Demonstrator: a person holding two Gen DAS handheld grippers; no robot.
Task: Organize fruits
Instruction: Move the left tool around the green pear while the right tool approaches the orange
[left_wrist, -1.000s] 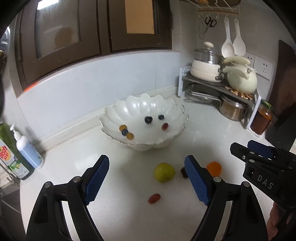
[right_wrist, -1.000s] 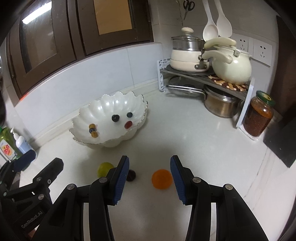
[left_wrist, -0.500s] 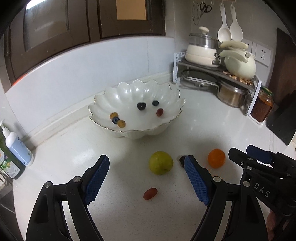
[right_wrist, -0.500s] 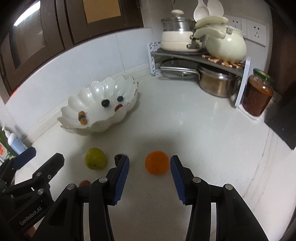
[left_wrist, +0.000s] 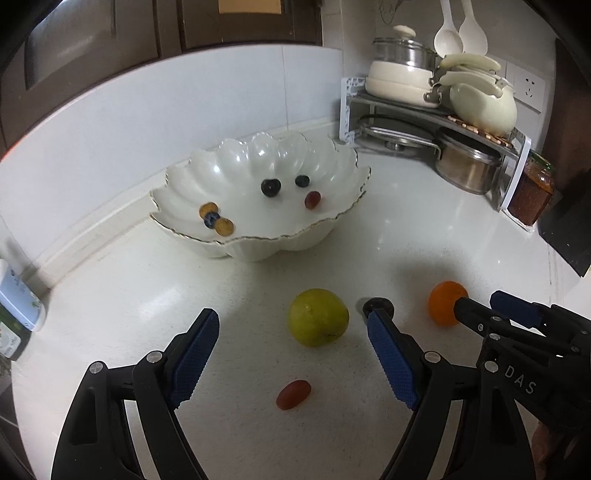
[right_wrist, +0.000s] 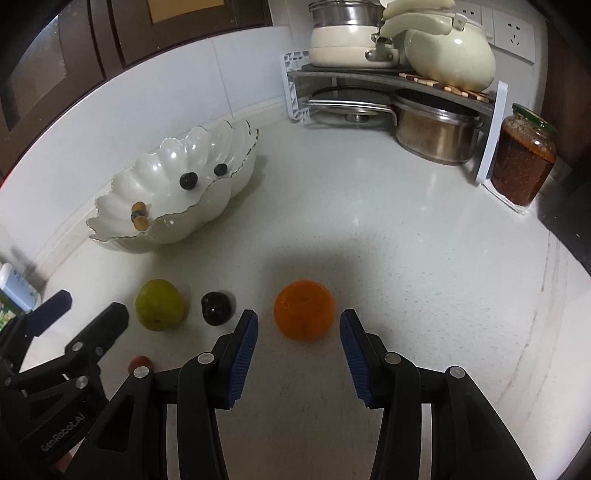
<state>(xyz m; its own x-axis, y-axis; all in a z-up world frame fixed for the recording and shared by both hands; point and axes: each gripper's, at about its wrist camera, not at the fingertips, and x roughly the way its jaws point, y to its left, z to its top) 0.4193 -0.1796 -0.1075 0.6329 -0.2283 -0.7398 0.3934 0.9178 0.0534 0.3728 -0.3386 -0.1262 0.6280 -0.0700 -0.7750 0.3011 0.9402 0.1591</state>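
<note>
The white scalloped bowl (left_wrist: 258, 206) stands on the bench (right_wrist: 406, 240) with a few small fruits in it. In front of the bowl lie a green fruit (left_wrist: 317, 316), a dark plum (right_wrist: 217, 307), an orange (right_wrist: 304, 309) and a red grape (left_wrist: 293, 394). The left claw (left_wrist: 291, 356) is released, its jaws wide, with the green fruit and grape just ahead. The right claw (right_wrist: 298, 360) is released too, empty, its pads (right_wrist: 242, 354) flanking the orange without touching.
</note>
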